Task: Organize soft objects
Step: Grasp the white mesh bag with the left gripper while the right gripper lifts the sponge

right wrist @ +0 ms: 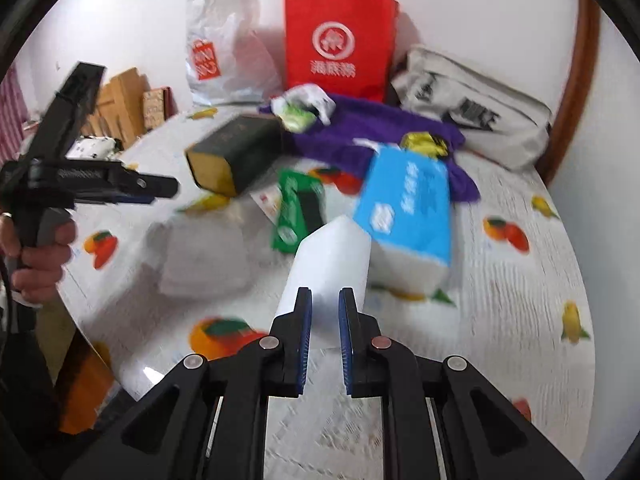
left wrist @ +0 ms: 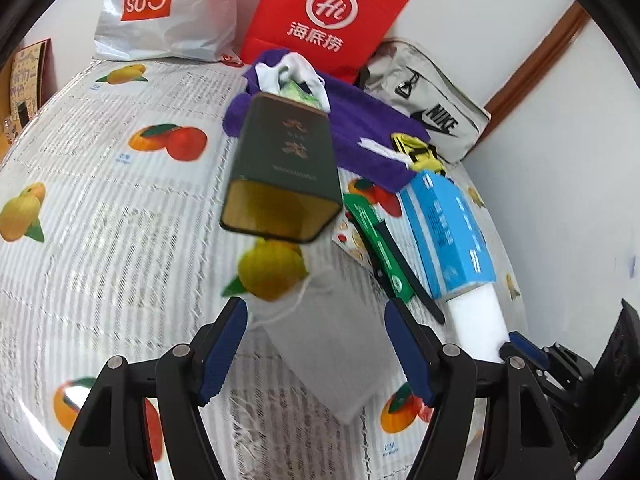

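Note:
My right gripper is shut on a white tissue sheet pulled from the blue tissue pack; the sheet and pack also show in the left wrist view. My left gripper is open and empty above a flat white tissue lying on the table; that tissue is blurred in the right wrist view. A purple cloth with a white sock lies behind a dark green tin.
A fruit-print tablecloth covers the round table. A green packet, a red paper bag, a white Miniso bag and a grey Nike pouch stand by the wall. The table edge is at the left.

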`<state>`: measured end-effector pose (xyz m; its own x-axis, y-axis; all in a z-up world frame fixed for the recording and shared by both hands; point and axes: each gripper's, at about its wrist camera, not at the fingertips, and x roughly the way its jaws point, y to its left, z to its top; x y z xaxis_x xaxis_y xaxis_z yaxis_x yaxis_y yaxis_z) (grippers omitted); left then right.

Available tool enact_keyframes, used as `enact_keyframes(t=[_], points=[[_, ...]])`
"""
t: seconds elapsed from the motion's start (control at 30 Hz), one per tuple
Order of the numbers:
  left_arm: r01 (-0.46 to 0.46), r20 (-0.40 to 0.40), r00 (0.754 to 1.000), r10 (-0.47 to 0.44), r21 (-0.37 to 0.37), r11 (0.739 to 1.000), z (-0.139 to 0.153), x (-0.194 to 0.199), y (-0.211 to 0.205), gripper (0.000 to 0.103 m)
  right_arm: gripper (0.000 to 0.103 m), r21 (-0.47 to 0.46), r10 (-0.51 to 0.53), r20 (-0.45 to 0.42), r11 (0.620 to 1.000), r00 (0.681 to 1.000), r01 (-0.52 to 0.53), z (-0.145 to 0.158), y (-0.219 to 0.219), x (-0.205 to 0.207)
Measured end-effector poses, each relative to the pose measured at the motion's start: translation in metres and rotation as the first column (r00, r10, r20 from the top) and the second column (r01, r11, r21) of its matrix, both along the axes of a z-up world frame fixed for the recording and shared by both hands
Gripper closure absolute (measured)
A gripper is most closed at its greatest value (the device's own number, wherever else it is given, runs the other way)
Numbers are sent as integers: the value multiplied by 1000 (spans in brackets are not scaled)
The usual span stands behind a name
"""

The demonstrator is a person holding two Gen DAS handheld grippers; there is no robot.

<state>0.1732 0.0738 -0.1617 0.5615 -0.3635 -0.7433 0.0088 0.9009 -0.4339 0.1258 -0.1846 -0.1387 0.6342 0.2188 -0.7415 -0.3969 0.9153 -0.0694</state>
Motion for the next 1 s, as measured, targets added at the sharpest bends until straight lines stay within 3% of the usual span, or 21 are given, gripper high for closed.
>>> enact_keyframes(t=[0.2, 0.27, 0.33, 0.5, 0.67, 0.77, 0.9, 1.0], points=[[19, -9, 1000, -19, 23, 1000, -5, -7, -12, 33, 87, 66, -60, -70, 996, 996, 65, -25, -32, 3], [16, -14, 1000, -16, 35, 999, -7, -8, -15, 33, 74, 93, -51, -78, 994, 996, 59, -27, -37, 2], [6, -17, 1000, -5, 65, 998, -8, -10, -17, 33, 50, 102, -41, -81, 994, 996, 50, -30, -38, 2], [3, -20, 1000, -1, 99, 995, -12, -12, -21, 33, 33, 121, -36, -70, 992, 997, 44, -36, -31, 9], [37, -11, 999, -36, 95, 995, -16, -13, -35, 32, 33, 119, -76, -98, 989, 992, 87, -49, -24, 26], [46, -22, 999, -43, 140, 989, -20, -10, -48, 29, 33, 89, -110, -107, 989, 988, 120, -58, -22, 35], [40, -59, 998, -28, 216, 976, -33, -2, -60, 28, 53, 74, -116, -91, 990, 989, 123, -62, -29, 33], [9, -34, 999, -1, 241, 970, -34, 0, -63, 18, 53, 74, -111, -88, 990, 990, 118, -61, -39, 29]])
